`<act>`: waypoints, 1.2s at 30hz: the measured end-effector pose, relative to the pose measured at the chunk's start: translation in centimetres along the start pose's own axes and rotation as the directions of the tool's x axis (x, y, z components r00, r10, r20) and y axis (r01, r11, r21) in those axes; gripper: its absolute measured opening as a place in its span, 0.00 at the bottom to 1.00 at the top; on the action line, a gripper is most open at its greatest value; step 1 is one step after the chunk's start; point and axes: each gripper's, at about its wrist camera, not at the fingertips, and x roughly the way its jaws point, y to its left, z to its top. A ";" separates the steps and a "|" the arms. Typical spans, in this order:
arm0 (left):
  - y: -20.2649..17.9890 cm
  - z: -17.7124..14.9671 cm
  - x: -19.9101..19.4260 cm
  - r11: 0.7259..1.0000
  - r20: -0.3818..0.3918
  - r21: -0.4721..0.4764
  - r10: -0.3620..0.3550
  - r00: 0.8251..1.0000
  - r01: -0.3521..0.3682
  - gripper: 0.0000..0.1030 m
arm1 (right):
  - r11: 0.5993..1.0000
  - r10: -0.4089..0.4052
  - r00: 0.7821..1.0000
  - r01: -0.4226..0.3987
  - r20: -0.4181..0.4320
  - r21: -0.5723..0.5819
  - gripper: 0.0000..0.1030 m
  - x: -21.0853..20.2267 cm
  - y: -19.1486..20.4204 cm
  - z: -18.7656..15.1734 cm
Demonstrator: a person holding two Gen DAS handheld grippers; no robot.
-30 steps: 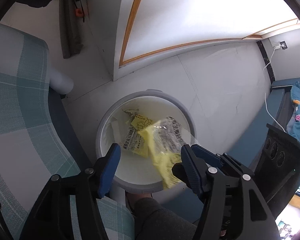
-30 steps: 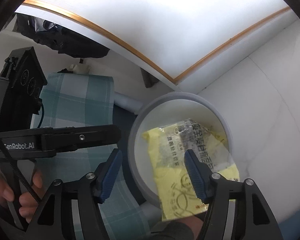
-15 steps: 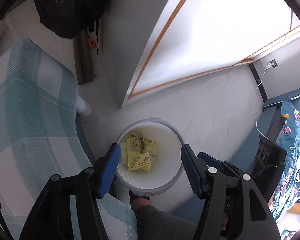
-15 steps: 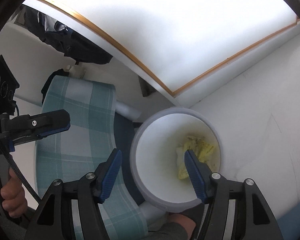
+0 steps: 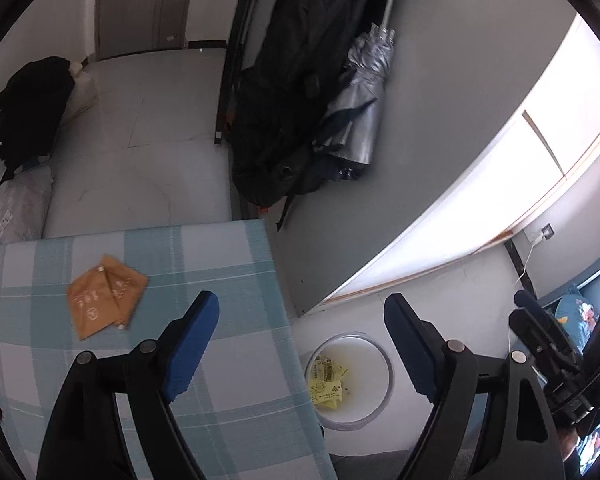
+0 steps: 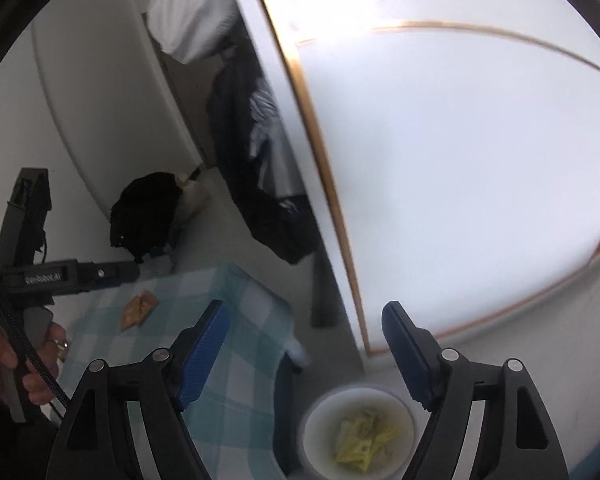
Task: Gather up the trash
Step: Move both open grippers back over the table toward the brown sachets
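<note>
Both grippers' jaws opening, empty, over checked table [image 5: 228, 280] with orange packets [image 5: 102, 298] beside bin [image 5: 384, 364]

A table [image 5: 228, 264] covered by a pale teal-and-white checked cloth [image 5: 236, 400] carried two orange-brown packets [image 5: 102, 298], which overlapped each other and lay flat well in from the far edge. Beside the table, on the pale tiled floor [image 5: 140, 128], stood a round white bin [image 5: 382, 376] that held yellow wrappers [image 5: 327, 388]. Farther off, a black bag [image 5: 28, 108] rested on the same floor.
</note>
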 end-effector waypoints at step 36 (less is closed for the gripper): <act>20.2 -5.3 -13.9 0.921 0.261 -0.315 0.314 0.913 -0.227 0.89 | 0.929 0.103 0.979 -0.157 -0.174 -0.334 0.80 10.5 24.4 0.1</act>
